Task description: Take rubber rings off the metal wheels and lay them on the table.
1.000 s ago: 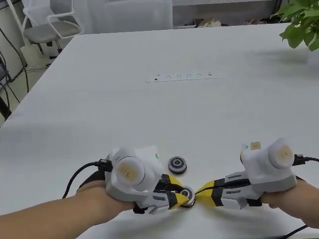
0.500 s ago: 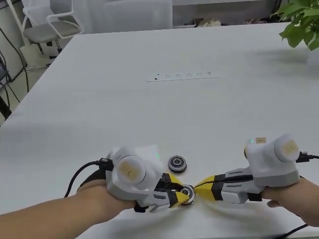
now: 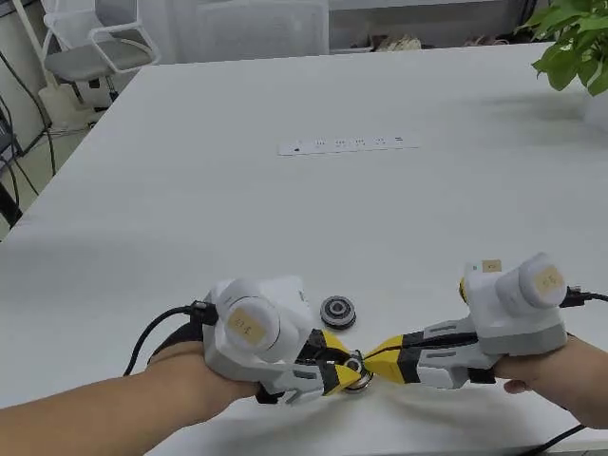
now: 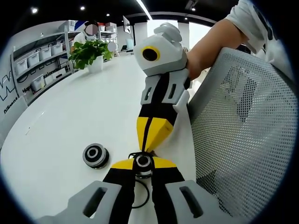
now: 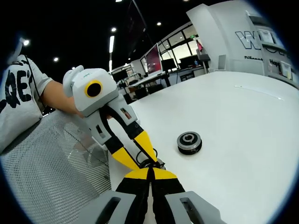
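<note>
Our left gripper (image 4: 142,164) clamps the metal wheel (image 4: 143,161) steady — so our right gripper (image 5: 150,171), jaws pinched on its rubber ring (image 4: 140,154), can peel it off.

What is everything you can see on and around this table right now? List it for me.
White table: one, white, under everything.
White power strip: one, white, far middle of the table.
Loose metal wheel with black rubber ring: one, silver and black, on the table just beyond the grippers.
Held metal wheel: one, silver and black, in the left gripper.
Leafy plant: one, green, far right.
White office chair: one, beyond the far left corner.
Grey mesh chair: one, at the near edge.
Black cable: one, by the left hand.
Left gripper: white, black, yellow, shut on the held wheel.
Right gripper: same colours, shut at that wheel's rim.
</note>
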Demonstrator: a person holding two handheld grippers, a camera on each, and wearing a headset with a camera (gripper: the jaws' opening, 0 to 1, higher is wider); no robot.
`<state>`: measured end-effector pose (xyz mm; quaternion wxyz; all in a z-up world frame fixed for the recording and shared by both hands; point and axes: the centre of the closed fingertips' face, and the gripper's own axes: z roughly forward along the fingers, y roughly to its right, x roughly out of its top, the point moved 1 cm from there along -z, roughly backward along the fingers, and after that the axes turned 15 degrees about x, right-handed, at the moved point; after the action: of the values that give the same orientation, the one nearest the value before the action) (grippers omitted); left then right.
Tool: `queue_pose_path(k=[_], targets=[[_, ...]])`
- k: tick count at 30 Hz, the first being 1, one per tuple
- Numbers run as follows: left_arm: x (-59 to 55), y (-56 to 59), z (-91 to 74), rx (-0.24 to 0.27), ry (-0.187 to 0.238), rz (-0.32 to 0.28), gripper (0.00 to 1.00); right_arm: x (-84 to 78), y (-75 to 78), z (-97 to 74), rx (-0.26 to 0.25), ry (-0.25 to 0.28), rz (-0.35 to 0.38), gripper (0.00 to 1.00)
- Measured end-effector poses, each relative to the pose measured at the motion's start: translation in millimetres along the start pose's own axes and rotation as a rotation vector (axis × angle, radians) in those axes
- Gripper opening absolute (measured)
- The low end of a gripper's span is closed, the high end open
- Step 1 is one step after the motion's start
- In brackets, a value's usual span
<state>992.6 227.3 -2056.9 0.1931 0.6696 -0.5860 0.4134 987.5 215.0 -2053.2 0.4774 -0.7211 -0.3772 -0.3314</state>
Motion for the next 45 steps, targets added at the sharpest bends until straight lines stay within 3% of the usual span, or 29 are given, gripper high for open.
queue_pose_path(k=[3, 4, 5, 6, 12, 23, 36, 42, 45], targets=[[0.4, 1.2, 0.8, 0.0, 0.0, 0.0, 0.07, 8.9, -13.9, 7.5, 0.072, 0.032, -0.028, 0.0], [-0.7, 1.5, 0.7, -0.001, -0.005, -0.004, 0.07, 12.0, -10.6, 6.7, 0.042, 0.013, -0.075, 0.0], [-0.5, 1.1, 1.2, -0.001, -0.002, -0.003, 0.07, 7.0, -13.4, 6.3, 0.049, -0.023, -0.091, 0.0], [-0.3, 0.7, 1.3, -0.001, -0.002, -0.007, 0.07, 7.6, -13.9, 7.4, 0.051, -0.002, -0.069, 0.0], [0.4, 0.2, 2.3, -0.001, 0.002, -0.017, 0.07, 2.0, -4.9, -0.1, 0.021, 0.005, -0.041, 0.0], [1.9, -1.2, 2.4, -0.012, 0.008, -0.018, 0.08, 0.5, 2.6, -5.2, -0.005, 0.001, -0.037, 0.0], [10.2, 2.8, -14.1, -0.045, 0.018, 0.011, 0.27, 2.6, 4.4, -9.4, -0.012, 0.021, -0.022, 0.0], [19.7, -2.0, -29.6, -0.03, 0.041, -0.047, 0.35, 5.3, 4.1, -9.4, -0.013, 0.028, -0.022, 0.0], [25.0, -7.2, -37.3, -0.006, 0.059, -0.036, 0.38, 7.7, 3.3, -10.0, -0.013, 0.037, -0.021, 0.0]])
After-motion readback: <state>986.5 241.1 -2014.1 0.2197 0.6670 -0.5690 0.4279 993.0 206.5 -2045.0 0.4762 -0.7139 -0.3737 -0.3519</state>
